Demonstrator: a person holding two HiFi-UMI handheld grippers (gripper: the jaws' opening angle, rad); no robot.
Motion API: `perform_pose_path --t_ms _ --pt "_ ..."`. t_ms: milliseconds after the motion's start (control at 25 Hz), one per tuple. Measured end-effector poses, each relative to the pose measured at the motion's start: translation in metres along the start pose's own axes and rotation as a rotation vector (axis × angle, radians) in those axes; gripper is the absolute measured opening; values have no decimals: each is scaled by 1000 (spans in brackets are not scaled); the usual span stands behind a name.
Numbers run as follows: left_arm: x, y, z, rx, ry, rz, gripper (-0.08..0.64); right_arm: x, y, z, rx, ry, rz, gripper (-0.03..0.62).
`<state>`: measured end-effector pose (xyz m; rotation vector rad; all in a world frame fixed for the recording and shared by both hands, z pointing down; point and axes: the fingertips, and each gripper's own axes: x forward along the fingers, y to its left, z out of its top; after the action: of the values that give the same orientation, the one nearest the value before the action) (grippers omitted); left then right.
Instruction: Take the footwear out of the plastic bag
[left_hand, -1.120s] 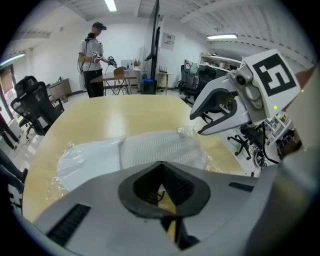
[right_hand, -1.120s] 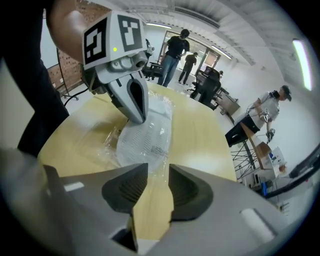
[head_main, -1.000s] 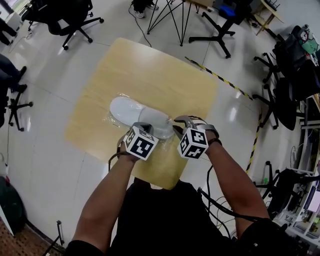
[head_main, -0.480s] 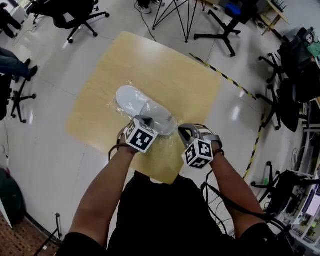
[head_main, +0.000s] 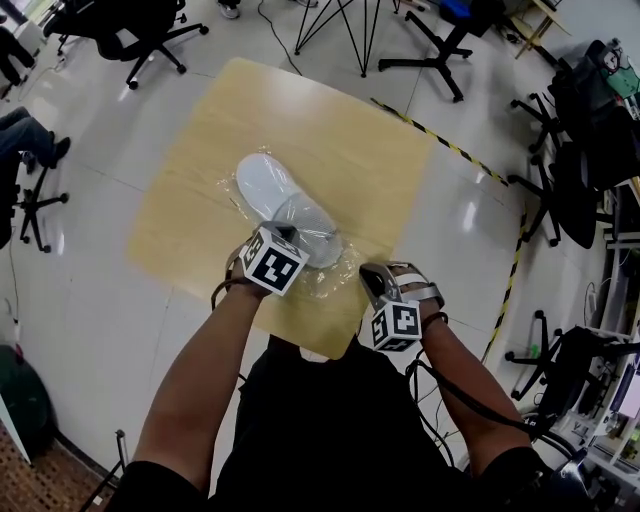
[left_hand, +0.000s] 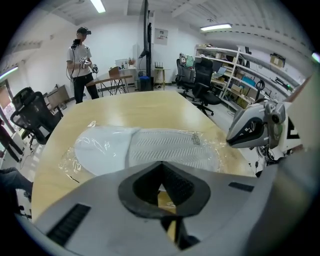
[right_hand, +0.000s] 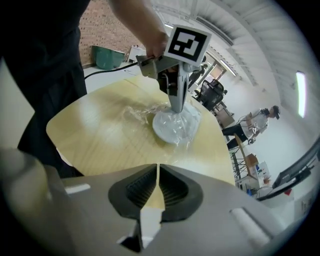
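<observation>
A white slipper (head_main: 270, 190) lies inside a clear plastic bag (head_main: 328, 284) on the pale wooden table (head_main: 330, 120). My left gripper (head_main: 289, 232) stands over the slipper's near end, shut, with the bag's film pinched at its tip. In the right gripper view that left gripper (right_hand: 177, 109) is upright and the bag tents around it. The slipper (left_hand: 150, 147) stretches away in front of the left jaws. My right gripper (head_main: 367, 275) is off the bag by the table's near edge. Its jaws are a hair apart and opening, with nothing between them.
Office chairs (head_main: 130, 30) and tripod legs (head_main: 335, 30) stand on the glossy floor beyond the table. Black-and-yellow tape (head_main: 450, 150) runs along the floor at the right. A person (left_hand: 82, 60) stands at the far end of the room.
My right gripper has let go at the bag's near end, closed, and drawn back toward the table's near edge. The left gripper has stayed shut at the slipper's near end.
</observation>
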<state>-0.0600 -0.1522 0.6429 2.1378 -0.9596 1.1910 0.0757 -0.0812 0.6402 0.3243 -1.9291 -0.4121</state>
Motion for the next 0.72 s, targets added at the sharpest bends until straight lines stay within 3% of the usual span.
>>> perform_pose_path --t_ms 80,200,320,400,520,720 --pt "1 0 -1 -11 -5 -1 6 -5 5 -14 49 28 12 9" --pt "0 0 0 -40 -18 -5 6 -24 5 -19 225 35 42 9" --pt "-1 2 -1 -44 -29 -6 6 -38 13 17 433 -66 162 12" --pt "-2 4 -2 -36 -31 0 6 -36 21 52 510 -141 274 12" --pt "1 3 -1 -27 -31 9 6 -19 27 89 507 -189 325 18" --pt "6 3 -2 -23 -25 6 6 6 40 113 451 -150 289 101"
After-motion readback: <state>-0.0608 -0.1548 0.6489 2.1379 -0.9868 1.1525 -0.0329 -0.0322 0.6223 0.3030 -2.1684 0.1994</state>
